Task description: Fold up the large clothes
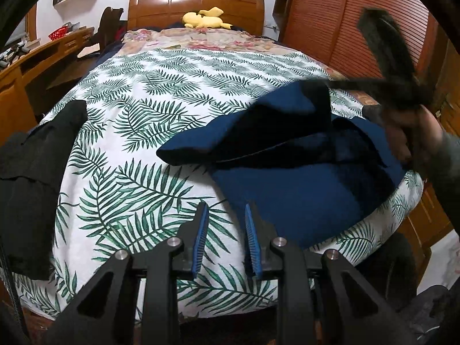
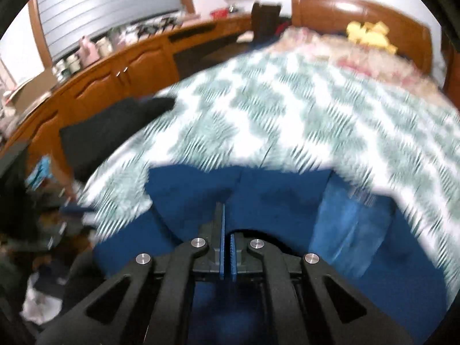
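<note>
A dark blue garment lies crumpled on the leaf-print bedspread, right of centre in the left wrist view. The left gripper hovers at its lower edge, jaws parted, holding nothing. The right gripper is closed over the blue cloth; whether it pinches any is unclear.

The left wrist camera sits just behind its black two-finger gripper, near the foot of the bed, and looks down along the white bedspread with green fern leaves toward the far brown wooden headboard. The right wrist camera rides close above the crumpled dark blue garment, angled left toward the brown wooden cabinets. Both views share the bedspread, garment, headboard and yellow plush toy.
</note>
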A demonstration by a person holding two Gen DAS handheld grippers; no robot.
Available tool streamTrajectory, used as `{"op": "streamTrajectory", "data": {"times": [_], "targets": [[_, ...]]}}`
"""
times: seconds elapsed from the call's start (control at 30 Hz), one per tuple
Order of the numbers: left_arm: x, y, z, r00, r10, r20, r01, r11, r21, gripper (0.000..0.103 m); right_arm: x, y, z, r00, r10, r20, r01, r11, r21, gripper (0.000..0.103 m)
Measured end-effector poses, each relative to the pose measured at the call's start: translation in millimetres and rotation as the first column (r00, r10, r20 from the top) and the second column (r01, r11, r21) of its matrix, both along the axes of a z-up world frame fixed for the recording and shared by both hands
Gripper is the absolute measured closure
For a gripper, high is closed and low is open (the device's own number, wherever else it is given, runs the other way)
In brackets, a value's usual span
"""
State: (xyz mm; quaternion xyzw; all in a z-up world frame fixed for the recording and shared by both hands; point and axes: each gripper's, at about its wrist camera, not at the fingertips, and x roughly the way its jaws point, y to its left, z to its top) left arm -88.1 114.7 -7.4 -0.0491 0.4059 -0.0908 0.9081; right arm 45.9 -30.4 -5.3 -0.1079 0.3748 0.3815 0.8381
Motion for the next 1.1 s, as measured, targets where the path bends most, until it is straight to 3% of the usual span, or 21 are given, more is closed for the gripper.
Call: {"op": "streamTrajectory", "data": {"times": [0.17, 0.3, 0.37, 0.4, 0.43, 0.63, 0.77, 1.1], "targets": [[-2.6, -4.6, 6.5, 1.0, 0.009, 0.007, -0.009, 1.0, 0.001, 0.079, 62.8, 4.5, 18.6, 0.986, -0.133, 0.096, 0.139, 0.988, -0.062, 0.103], [2.4, -11.3, 8.8, 1.0, 0.001, 0.006, -0.001, 1.0, 0.002, 0.079, 97.4, -5.5, 8.7, 0.979, -0.202, -0.005, 0.201, 0.976, -0.087, 0.098], [5.9, -15.7, 10.0, 1.0, -0.011, 0.008, 0.011, 1.0, -0.005, 0.079, 91.9, -12.1, 7.2, 0.983, -0.185, -0.009, 0.184, 0.979, -0.091, 0.073], [8.7, -18.8, 10.5, 1.0, -0.02, 0.011, 0.02, 1.0, -0.008, 0.079, 83.9, -17.8, 7.6, 0.984, -0.178, 0.015, 0.179, 0.979, -0.101, 0.045], [11.5, -21.4, 10.2, 1.0, -0.027, 0.012, 0.027, 1.0, -0.007, 0.079, 76.0, -23.9, 8.2, 0.984, -0.173, 0.032, 0.175, 0.979, -0.106, 0.032], [30.3, -47.3, 10.9, 0.997, -0.076, 0.022, 0.077, 0.997, -0.008, 0.079, 21.8, -88.1, 14.1, 0.984, -0.162, 0.077, 0.171, 0.977, -0.126, 0.032], [44.6, -66.6, 7.9, 0.994, -0.11, 0.016, 0.11, 0.994, -0.006, 0.079, -6.1, -129.2, 3.1, 0.984, -0.169, 0.048, 0.175, 0.968, -0.18, 0.032], [79.7, -95.1, 7.6, 0.987, -0.158, 0.014, 0.157, 0.987, 0.043, 0.079, -60.6, -152.9, -28.7, 0.988, -0.148, -0.045, 0.136, 0.97, -0.2, 0.032]]}}
